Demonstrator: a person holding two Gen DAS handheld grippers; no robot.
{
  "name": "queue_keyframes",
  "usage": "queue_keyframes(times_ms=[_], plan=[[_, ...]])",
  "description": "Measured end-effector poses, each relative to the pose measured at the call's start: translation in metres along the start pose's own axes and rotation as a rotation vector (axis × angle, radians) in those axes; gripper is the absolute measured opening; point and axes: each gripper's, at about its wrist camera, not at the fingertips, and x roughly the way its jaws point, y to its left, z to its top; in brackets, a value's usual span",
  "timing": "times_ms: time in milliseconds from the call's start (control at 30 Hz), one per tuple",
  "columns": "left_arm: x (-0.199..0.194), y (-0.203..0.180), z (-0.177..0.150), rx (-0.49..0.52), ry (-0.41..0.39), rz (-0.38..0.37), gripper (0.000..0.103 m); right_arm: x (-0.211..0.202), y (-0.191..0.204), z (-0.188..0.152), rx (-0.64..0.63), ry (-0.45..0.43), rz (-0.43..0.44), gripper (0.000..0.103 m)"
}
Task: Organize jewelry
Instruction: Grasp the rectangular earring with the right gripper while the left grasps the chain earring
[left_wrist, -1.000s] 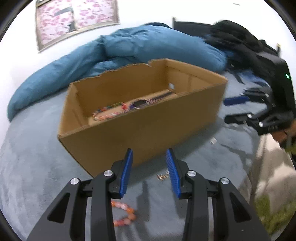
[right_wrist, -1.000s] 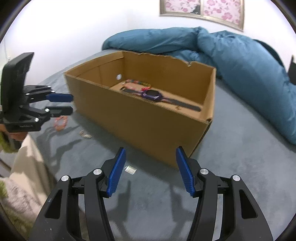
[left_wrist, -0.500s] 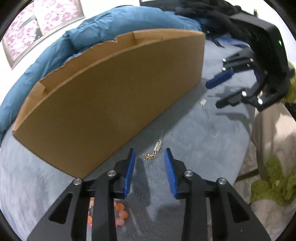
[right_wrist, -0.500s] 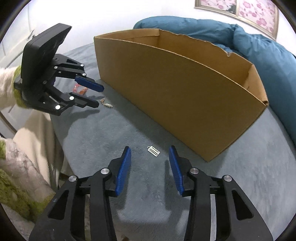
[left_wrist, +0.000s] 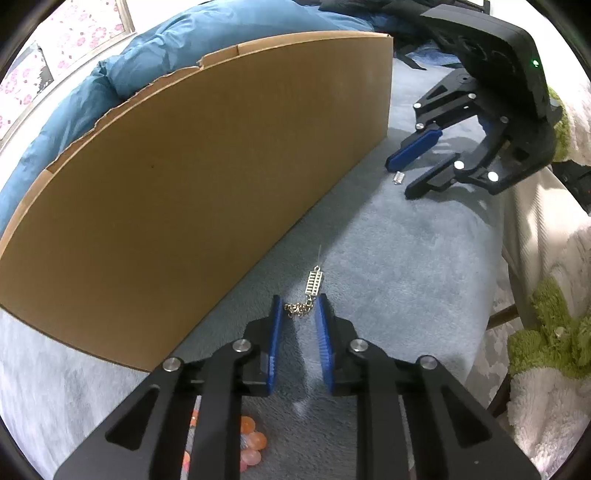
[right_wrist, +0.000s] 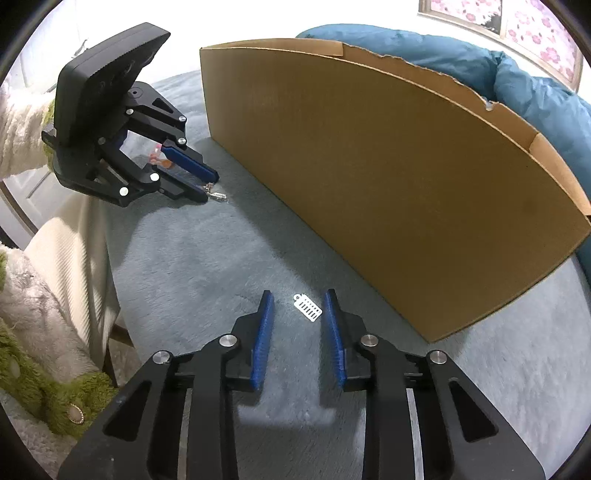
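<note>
A gold chain (left_wrist: 300, 308) with a ladder-shaped charm (left_wrist: 314, 283) lies on the grey bed cover by the cardboard box (left_wrist: 184, 177). My left gripper (left_wrist: 298, 301) points down at it, jaws closing, the chain between the blue tips with a narrow gap still showing. A small silver charm (right_wrist: 308, 307) lies between the tips of my right gripper (right_wrist: 298, 295), whose jaws are closing with space on both sides. Each wrist view shows the other gripper: the right gripper (left_wrist: 399, 180) over the silver charm (left_wrist: 398, 178), the left gripper (right_wrist: 209, 187) at the chain (right_wrist: 217, 194).
An orange bead bracelet (left_wrist: 251, 441) lies under my left gripper, also visible as the bracelet (right_wrist: 160, 160) behind it. The box wall (right_wrist: 369, 177) stands close ahead, a blue duvet (right_wrist: 535, 96) behind it. A cream and green fuzzy sleeve (right_wrist: 22, 147) and the bed edge flank the grippers.
Both grippers sank toward the bed cover and tilted down, so the box's inside dropped out of view. Both pairs of jaws narrowed around the chain and the silver charm.
</note>
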Motion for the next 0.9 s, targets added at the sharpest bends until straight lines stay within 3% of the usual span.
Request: queue_keyframes(times_ms=[133,367,900], plan=[[0.002,0.002,0.002,0.013,0.008,-0.008,0.011,0.002,0.0,0.003,-0.008,0.006,0.013,0.021],[0.001,0.004,0.002,0.015,0.014,-0.008,0.005,0.001,-0.006,-0.001,0.01,0.022,0.02,0.006],[-0.024,-0.01,0.001,0.013,-0.031,0.051,0.004,-0.019,0.003,-0.005,0.029,-0.007,-0.026,0.005]])
